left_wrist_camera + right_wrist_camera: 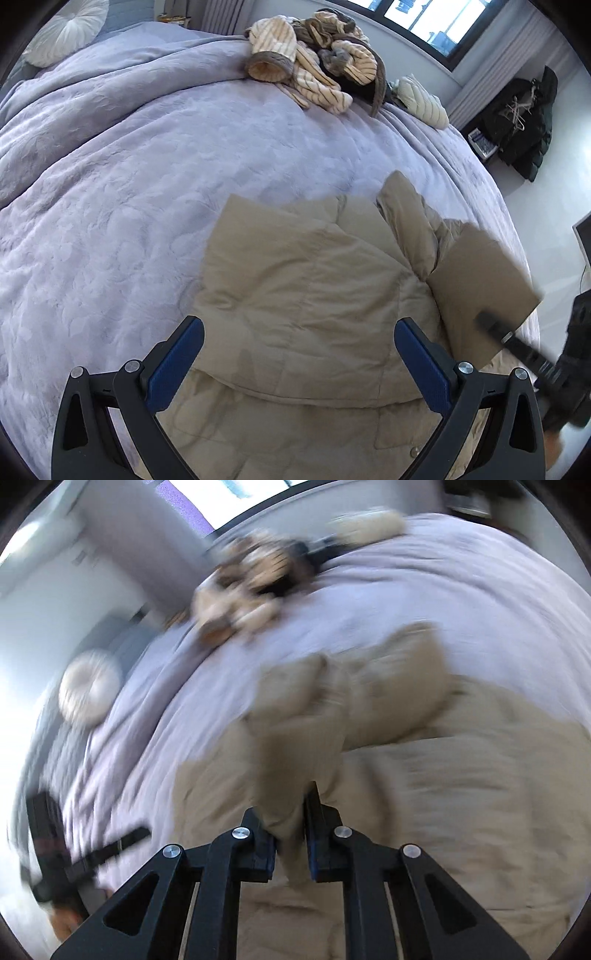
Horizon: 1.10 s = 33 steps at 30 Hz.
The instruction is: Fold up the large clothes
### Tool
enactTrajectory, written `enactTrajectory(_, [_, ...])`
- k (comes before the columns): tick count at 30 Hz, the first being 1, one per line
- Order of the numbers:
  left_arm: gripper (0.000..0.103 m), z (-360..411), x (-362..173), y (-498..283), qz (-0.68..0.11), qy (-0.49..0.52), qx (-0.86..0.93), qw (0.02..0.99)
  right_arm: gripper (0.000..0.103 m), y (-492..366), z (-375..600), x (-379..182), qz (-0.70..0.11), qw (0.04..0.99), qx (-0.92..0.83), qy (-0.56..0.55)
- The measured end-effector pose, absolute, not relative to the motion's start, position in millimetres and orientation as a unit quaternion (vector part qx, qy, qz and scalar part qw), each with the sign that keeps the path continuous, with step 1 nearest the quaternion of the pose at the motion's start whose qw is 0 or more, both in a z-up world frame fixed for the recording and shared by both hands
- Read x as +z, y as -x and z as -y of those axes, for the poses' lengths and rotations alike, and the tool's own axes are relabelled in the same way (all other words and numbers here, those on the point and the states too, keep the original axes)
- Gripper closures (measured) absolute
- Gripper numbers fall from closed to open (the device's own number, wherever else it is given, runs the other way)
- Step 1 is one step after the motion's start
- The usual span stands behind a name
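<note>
One large bed [110, 177] with a lilac cover carries everything, and the beige padded jacket [295, 280] lies on its near part, close to the near edge, with its long axis running from that edge toward the middle of the bed. Farther away, at the far edge, rests a heap of striped clothes [306, 62], and a round white cushion [66, 31] sits at the far left corner. On the jacket's right side one sleeve [480, 284] is lifted off the body of the garment, and the right gripper [290, 834] pinches it: its fingers are nearly pressed together with a fold of the beige cloth between the pads, though the right view is blurred. The left gripper [299, 354] hovers over the near part of the jacket with its fingers spread wide and nothing between them; the cloth lies directly below and ahead of them. I judge that the right hand, being the nearer one, should carry the sleeve leftward across the jacket's long axis.
</note>
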<state>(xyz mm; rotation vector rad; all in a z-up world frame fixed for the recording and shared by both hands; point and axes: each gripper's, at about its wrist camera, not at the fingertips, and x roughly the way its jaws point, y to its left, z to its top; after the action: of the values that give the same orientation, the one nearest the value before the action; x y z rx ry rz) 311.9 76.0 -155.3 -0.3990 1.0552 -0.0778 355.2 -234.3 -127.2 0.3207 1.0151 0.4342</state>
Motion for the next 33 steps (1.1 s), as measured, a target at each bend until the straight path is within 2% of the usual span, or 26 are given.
enactTrajectory(2, [0.000,-81.0,-155.0,-312.9,-0.499,0.197,-0.038,0.843,0.083,-352.9,205.9,-138.6,-0.506,0.828,0.218,-0.107])
enactTrajectory(3, [0.000,-81.9,-155.4,-313.2,-0.499,0.201,-0.041,0.842,0.066,-350.8,194.7,-144.8,-0.522,0.820,0.218,-0.089])
enactTrajectory(4, [0.000,-81.7,-156.3,-313.8,-0.500,0.208,-0.047,0.839,0.053,-348.8,189.1,-147.4,-0.531,0.816,0.217,-0.077])
enactTrajectory(5, [0.000,-80.7,-157.2,-314.4,-0.501,0.212,-0.052,0.837,0.031,-344.8,182.9,-150.0,-0.538,0.814,0.211,-0.062])
enactTrajectory(9, [0.000,-62.4,-164.0,-317.3,-0.512,0.222,-0.092,0.825,0.029,-320.6,193.0,-144.2,-0.538,0.811,0.224,-0.046])
enactTrajectory(12, [0.000,-36.4,-172.0,-321.3,-0.526,0.214,-0.131,0.813,0.029,-302.7,231.1,-146.2,-0.553,0.803,0.210,-0.079])
enactTrajectory(15, [0.001,-10.2,-182.8,-327.1,-0.539,0.212,-0.166,0.798,0.029,-284.3,303.6,-158.8,-0.578,0.782,0.161,-0.172])
enactTrajectory(18, [0.012,8.1,-194.9,-335.4,-0.557,0.211,-0.173,0.785,0.029,-270.1,375.6,-179.1,-0.582,0.752,0.099,-0.292])
enactTrajectory(19, [0.019,13.0,-197.3,-339.0,-0.559,0.216,-0.174,0.781,0.029,-264.7,398.4,-186.8,-0.578,0.743,0.076,-0.330])
enactTrajectory(20, [0.033,15.2,-197.7,-340.0,-0.559,0.219,-0.176,0.780,0.029,-262.4,417.4,-191.6,-0.569,0.736,0.057,-0.362])
enactTrajectory(21, [0.041,18.1,-198.1,-342.1,-0.560,0.222,-0.177,0.778,0.029,-259.2,432.9,-195.5,-0.557,0.733,0.043,-0.388])
enactTrajectory(23, [0.086,23.5,-198.3,-344.9,-0.565,0.221,-0.177,0.775,0.029,-259.2,454.9,-201.2,-0.533,0.730,0.017,-0.428])
enactTrajectory(24, [0.086,24.3,-197.9,-345.6,-0.566,0.220,-0.180,0.774,0.029,-260.0,462.6,-203.3,-0.521,0.729,0.008,-0.444])
enactTrajectory(25, [0.088,25.0,-192.9,-343.3,-0.559,0.218,-0.179,0.780,0.029,-262.1,469.8,-205.5,-0.512,0.727,-0.002,-0.457])
enactTrajectory(26, [0.089,23.7,-190.8,-341.3,-0.554,0.215,-0.181,0.784,0.039,-264.3,474.8,-207.6,-0.506,0.726,-0.014,-0.465])
enactTrajectory(27, [0.089,24.0,-184.4,-335.4,-0.546,0.206,-0.182,0.791,0.080,-266.1,479.5,-209.5,-0.503,0.724,-0.023,-0.472])
enactTrajectory(28, [0.089,22.5,-182.9,-329.9,-0.544,0.203,-0.184,0.793,0.094,-267.9,482.6,-212.6,-0.505,0.721,-0.030,-0.473])
enactTrajectory(33, [0.089,20.8,-207.7,-317.3,-0.569,0.167,-0.168,0.787,0.095,-269.1,475.3,-227.7,-0.519,0.730,-0.029,-0.444])
